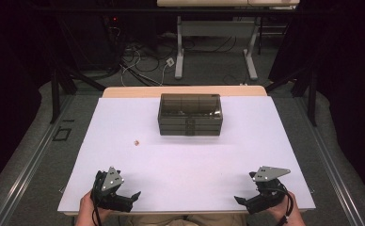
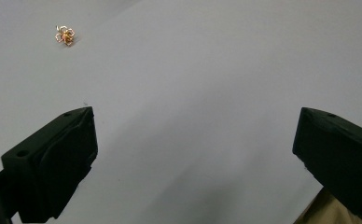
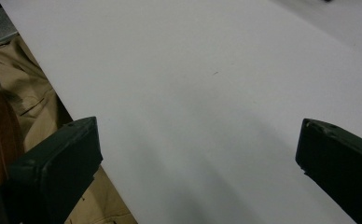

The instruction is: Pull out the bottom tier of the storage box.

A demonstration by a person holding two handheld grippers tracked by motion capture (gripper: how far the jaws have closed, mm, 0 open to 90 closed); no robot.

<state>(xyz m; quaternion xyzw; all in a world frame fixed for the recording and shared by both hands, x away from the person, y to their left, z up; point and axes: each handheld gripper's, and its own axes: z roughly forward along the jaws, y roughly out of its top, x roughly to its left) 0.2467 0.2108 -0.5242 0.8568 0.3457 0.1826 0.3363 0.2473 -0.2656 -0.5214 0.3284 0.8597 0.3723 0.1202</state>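
Note:
A small gold flower-shaped trinket (image 1: 136, 141) lies alone on the white table top (image 1: 185, 160), left of centre; in the left gripper view the trinket (image 2: 65, 35) sits far ahead at upper left. A dark translucent box (image 1: 190, 114) with a lid and drawer fronts stands at the far middle of the table. My left gripper (image 1: 132, 200) rests at the near left corner, jaws wide open, nothing between them (image 2: 195, 154). My right gripper (image 1: 242, 201) rests at the near right corner, also open and empty (image 3: 198, 158).
The table's near edge (image 1: 185, 212) runs just under both grippers; tan trousers (image 3: 30, 102) show past it. Beyond the far edge are a desk frame (image 1: 216, 42), cables on the floor and dark stands at both sides.

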